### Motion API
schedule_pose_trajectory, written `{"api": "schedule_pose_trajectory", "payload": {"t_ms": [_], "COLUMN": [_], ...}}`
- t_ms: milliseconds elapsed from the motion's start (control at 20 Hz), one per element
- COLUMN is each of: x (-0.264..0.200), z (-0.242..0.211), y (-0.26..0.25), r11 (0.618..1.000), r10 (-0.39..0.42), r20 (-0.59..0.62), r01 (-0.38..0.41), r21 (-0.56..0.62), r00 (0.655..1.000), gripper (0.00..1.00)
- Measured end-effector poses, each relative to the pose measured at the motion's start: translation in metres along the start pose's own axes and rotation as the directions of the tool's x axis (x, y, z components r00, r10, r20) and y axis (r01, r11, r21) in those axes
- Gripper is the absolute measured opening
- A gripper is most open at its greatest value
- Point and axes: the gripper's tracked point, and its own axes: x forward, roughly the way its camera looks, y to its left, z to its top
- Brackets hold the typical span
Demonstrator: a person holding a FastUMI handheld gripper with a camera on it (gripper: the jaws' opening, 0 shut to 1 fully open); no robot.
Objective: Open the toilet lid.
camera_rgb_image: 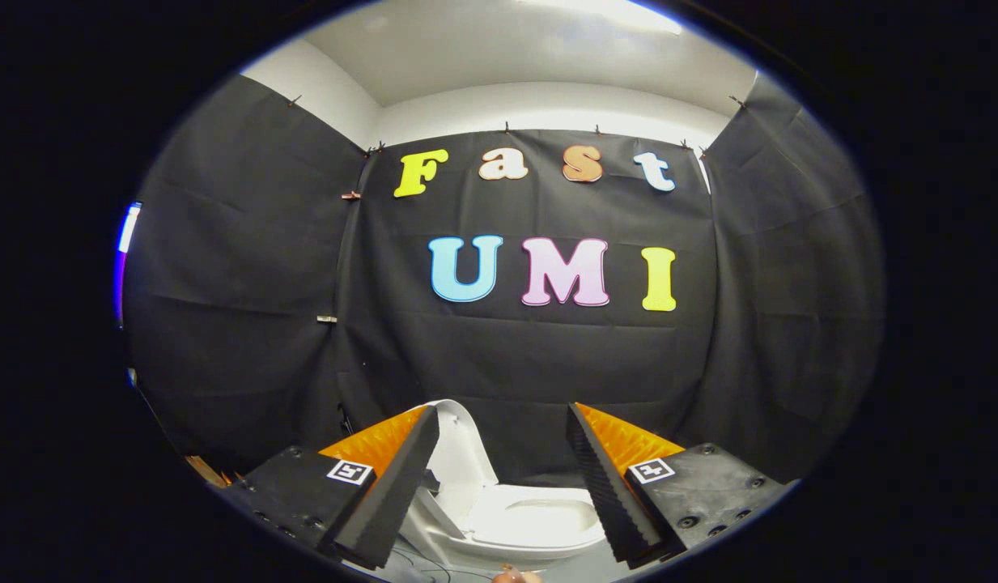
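I see the tool (503, 421) spread wide, its two fingers well apart and gripping nothing; each finger carries one small square marker tag, two tags in all.

The white glossy toilet (539, 526) sits low and just beyond the fingers, showing in the gap between them. Its bowl rim (547, 538) is exposed, a pale oval seen from above and slightly near. The white rounded plastic toilet lid (460, 445) stands raised at the left of the bowl, just beside the inner edge of my left finger (393, 486); I cannot tell whether finger and lid touch, since the finger overlaps part of the lid. The right finger (608, 486) is apart from the lid, with the open bowl between them.

Count: one toilet, one lid, one tool with two fingers.

Orientation: the lid's long axis runs nearly upright, leaning a little to the left and far, its rounded free end pointing up and its hinge end down at the bowl's left side. Its inner face is turned toward the bowl, to the right. The bowl's long axis appears to run left to right across the gap, though the lens bends it and I would not press this.

Behind the toilet hangs black creased cloth (515, 356) on three sides, with a white wall band (547, 109) and white ceiling (507, 48) above it. A small tan object (515, 576) shows at the near edge below the bowl; too little of it is visible to identify.
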Motion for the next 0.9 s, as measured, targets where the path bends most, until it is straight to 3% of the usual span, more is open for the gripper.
{"api": "schedule_pose_trajectory", "payload": {"t_ms": [900], "x": [-0.004], "z": [0.010], "y": [-0.014], "r11": [1.000], "r10": [-0.025], "r20": [0.013], "r01": [0.025], "r21": [0.015], "r00": [1.000], "gripper": [0.99]}}
